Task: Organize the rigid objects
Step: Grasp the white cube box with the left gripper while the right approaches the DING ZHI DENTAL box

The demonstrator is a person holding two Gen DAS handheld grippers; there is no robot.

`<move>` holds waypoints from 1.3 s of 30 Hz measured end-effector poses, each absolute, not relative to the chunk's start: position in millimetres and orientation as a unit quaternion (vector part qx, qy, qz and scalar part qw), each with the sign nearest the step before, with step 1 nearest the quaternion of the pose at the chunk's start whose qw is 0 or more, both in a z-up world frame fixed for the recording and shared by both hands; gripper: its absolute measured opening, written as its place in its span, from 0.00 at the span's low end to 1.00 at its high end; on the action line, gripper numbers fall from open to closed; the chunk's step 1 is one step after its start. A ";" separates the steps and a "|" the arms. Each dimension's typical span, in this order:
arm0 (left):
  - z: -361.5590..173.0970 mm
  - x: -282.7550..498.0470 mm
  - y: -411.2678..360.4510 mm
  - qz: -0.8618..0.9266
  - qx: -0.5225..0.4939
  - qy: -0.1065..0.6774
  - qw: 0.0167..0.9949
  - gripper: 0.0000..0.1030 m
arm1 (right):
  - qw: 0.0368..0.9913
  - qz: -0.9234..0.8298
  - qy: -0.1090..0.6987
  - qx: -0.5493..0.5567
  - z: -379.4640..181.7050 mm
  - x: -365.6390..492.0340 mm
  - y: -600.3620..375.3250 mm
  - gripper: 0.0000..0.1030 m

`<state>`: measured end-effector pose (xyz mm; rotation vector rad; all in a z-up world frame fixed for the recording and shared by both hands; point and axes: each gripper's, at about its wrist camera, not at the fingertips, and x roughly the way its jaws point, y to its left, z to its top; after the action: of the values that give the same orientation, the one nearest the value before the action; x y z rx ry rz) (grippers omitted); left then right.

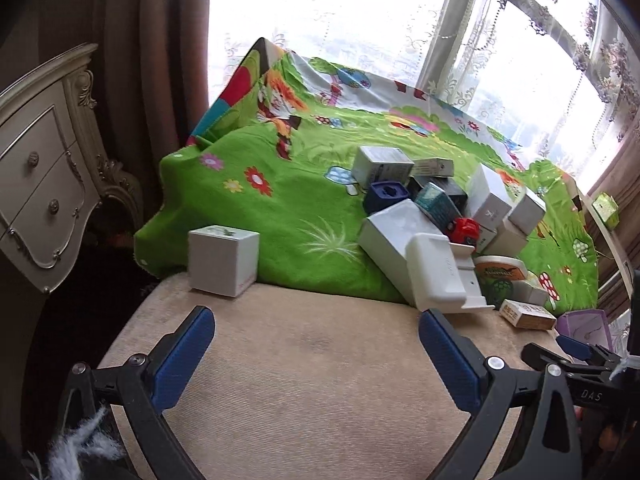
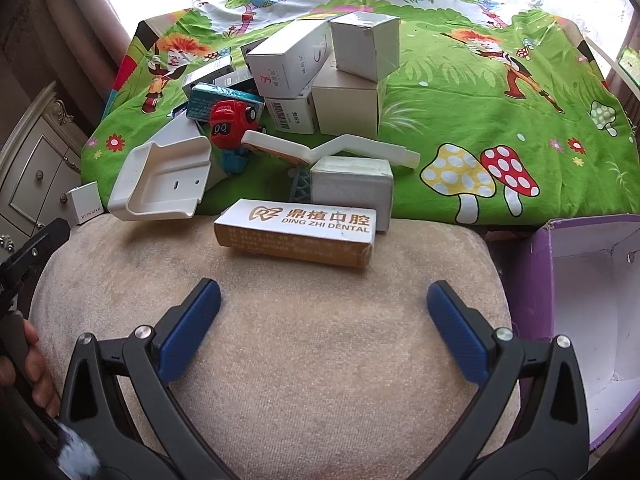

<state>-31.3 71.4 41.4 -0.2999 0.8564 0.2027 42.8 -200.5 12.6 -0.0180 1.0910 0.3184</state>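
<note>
A heap of small boxes [image 2: 320, 76] lies on a green cartoon blanket [image 2: 480, 120], with a red toy car [image 2: 234, 120] and a white plastic holder [image 2: 160, 184] among them. An orange-and-white dental box [image 2: 296, 232] rests on the beige cushion [image 2: 280, 340] just ahead of my right gripper [image 2: 324, 304], which is open and holds nothing. In the left wrist view a lone white cube box [image 1: 223, 260] stands at the blanket's edge, ahead and left of my open, empty left gripper [image 1: 316, 332]. The heap [image 1: 420, 216] sits to its right.
An open purple box with a white inside [image 2: 580, 312] stands at the right of the cushion. A cream carved nightstand [image 1: 44, 176] is on the left by brown curtains. A bright window with lace curtains [image 1: 500, 40] lies behind. A hand [image 2: 36, 372] shows at the left edge.
</note>
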 end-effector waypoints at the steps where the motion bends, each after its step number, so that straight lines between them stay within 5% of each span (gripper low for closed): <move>1: 40.8 -31.4 79.6 0.103 -0.150 0.414 0.892 1.00 | 0.844 0.150 0.515 -0.007 13.2 42.1 -200.9 1.00; 16: 21.3 5.4 140.1 0.114 -0.160 0.468 0.862 0.96 | 0.849 0.162 0.501 0.046 21.4 46.8 -216.5 1.00; 18: 16.5 13.8 143.3 0.111 -0.158 0.479 0.856 0.86 | 0.849 0.161 0.502 0.044 21.8 48.4 -217.0 1.00; 23: 5.5 26.7 140.6 0.098 -0.152 0.499 0.847 0.42 | 0.848 0.158 0.504 0.035 20.9 51.4 -217.4 1.00; 39: 34.9 -5.8 102.8 0.091 -0.158 0.424 0.887 0.42 | 0.850 0.146 0.506 0.011 23.2 64.2 -190.5 1.00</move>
<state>-5.8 102.8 34.9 -0.3274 0.8810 0.1892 64.2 -190.5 23.2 0.0224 1.0661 0.3076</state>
